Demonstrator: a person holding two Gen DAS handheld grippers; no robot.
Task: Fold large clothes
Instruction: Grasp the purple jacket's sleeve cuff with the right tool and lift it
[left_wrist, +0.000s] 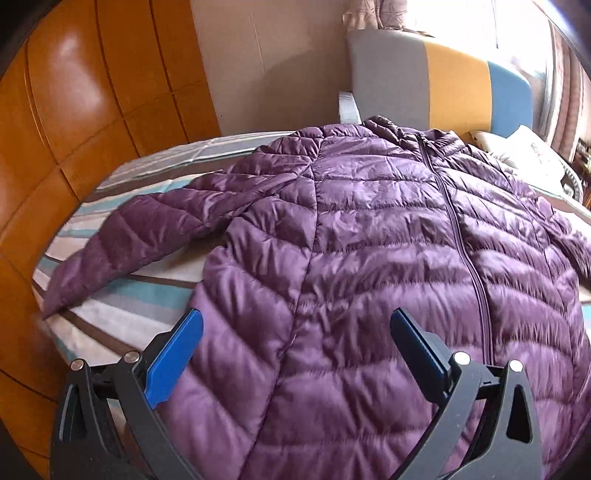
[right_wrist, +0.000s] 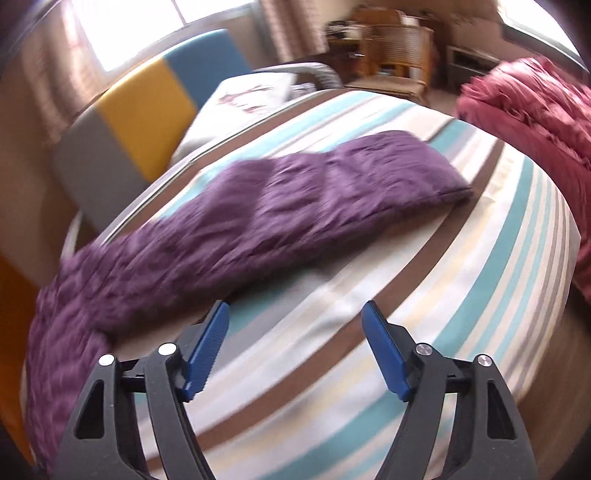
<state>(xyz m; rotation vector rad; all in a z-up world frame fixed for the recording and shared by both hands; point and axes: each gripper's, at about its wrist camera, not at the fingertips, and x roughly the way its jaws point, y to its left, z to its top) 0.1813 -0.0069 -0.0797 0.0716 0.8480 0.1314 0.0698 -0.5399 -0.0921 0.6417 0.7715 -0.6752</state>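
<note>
- purple jacket (left_wrist: 369, 240) lies flat, zipped, on the striped bed (right_wrist: 424, 295)
- left gripper (left_wrist: 295, 332) spread wide over its hem, holding nothing
- right gripper (right_wrist: 295, 325) also wide apart, beside the sleeve (right_wrist: 314, 192)
- pink blanket (right_wrist: 535, 122) heaped at the bed's far edge

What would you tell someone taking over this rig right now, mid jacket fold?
Left tongs: open, empty, over the lower front of the purple puffer jacket.
Right tongs: open, empty, over the striped bedsheet, just short of the jacket's sleeve.
Jacket: front up, zipped, spread flat on the bed; both sleeves lie stretched out to the sides.
Done: jacket laid out. No fold visible.
Left: fold each sleeve in over the body, then fold the body.
A red garment lies at the bed's far edge.
</note>
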